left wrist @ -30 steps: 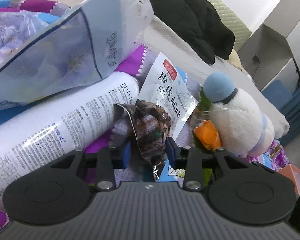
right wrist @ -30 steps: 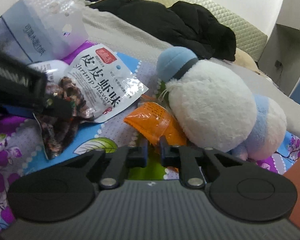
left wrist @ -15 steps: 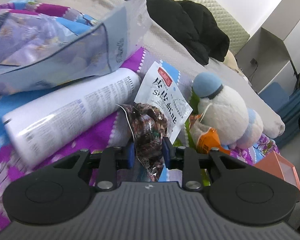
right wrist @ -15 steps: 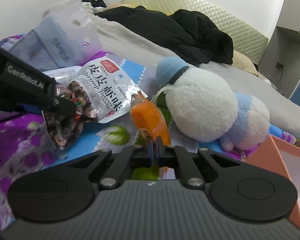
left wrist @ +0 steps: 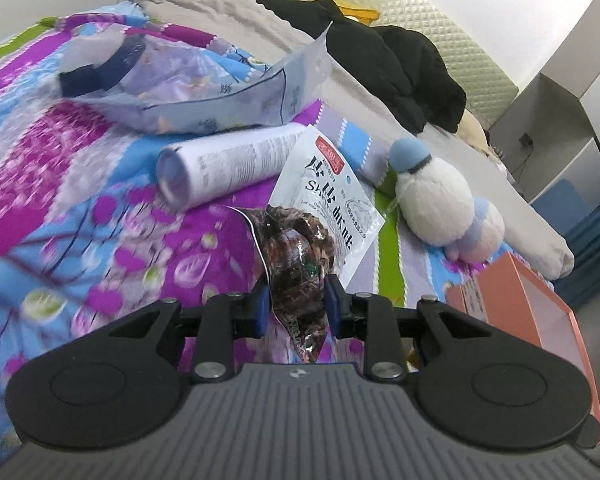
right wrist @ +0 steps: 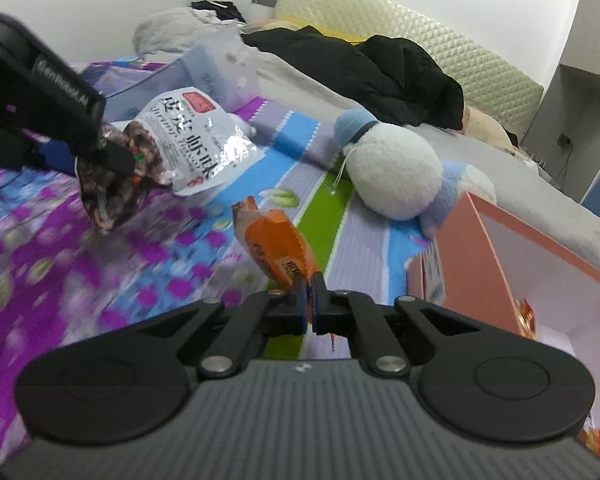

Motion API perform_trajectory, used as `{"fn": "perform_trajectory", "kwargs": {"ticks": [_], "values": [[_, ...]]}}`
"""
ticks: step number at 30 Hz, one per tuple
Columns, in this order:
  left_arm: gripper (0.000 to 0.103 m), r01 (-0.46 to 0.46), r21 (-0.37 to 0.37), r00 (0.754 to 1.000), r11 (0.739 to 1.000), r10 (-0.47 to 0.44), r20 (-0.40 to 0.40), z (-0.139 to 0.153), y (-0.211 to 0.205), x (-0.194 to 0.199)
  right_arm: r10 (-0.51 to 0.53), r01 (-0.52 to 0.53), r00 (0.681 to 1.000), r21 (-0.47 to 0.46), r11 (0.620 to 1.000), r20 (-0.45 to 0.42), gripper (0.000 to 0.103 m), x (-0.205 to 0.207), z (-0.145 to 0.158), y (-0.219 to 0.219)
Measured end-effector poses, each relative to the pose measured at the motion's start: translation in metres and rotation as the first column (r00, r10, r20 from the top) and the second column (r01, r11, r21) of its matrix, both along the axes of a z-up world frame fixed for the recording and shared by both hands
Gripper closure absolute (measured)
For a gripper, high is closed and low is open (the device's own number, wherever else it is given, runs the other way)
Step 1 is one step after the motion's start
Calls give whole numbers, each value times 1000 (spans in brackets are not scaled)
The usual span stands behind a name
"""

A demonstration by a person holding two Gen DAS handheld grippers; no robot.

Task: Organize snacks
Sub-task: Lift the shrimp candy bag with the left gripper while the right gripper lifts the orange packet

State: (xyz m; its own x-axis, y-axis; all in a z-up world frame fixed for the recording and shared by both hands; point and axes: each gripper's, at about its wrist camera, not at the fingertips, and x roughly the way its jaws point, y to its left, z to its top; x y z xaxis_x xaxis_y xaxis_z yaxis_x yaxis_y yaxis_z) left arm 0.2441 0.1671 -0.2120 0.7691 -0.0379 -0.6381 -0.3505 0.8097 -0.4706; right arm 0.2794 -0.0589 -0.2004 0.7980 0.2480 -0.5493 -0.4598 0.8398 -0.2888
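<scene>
R gripper (right wrist: pixel 309 286) clamps orange snack pack (right wrist: pixel 274 242), long axis up-left.

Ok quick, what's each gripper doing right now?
Left gripper: closed on the dark snack packet, lifted off the bed.
Right gripper: closed on the orange snack packet.

The right tool (right wrist: pixel 309 285) pinches an orange snack packet (right wrist: pixel 276 246) clear of the bed (right wrist: pixel 340 216). At far left the left tool (right wrist: pixel 116 156) grips a dark snack bag (right wrist: pixel 112 188). A pink box (right wrist: pixel 480 264) stands open at near right, beside a white plush toy (right wrist: pixel 392 172)
</scene>
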Motion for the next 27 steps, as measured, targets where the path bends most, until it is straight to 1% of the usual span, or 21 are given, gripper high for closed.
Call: {"fn": "perform_trajectory", "kwargs": {"ticks": [5,7,10,13,16,19,27], "values": [[71,15,14,1000,1000,-15,-23,6,-22,-33,27,-27,1000,-19,999,-5,99,-45,0,-14],[71,22,0,999,1000,-22,-35,6,-28,-43,32,-32,999,-21,999,-9,99,-60,1,-20],[71,36,13,998,999,-35,-51,8,-38,-57,48,-49,999,-37,998,-4,99,-81,3,-27],[71,38,-2,997,999,-38,-68,6,-46,-70,60,-60,998,-45,997,-9,99,-100,3,-35],[71,37,-2,995,999,-37,-91,3,-52,-79,64,-65,998,-61,996,-9,99,-115,1,-42],[71,33,-34,993,999,-37,-115,0,-58,-89,69,-70,997,-74,995,-18,99,-126,0,-49],[71,45,-60,984,997,-54,-170,-7,-76,-109,54,-58,997,-85,995,-47,98,-152,-2,-70]]}}
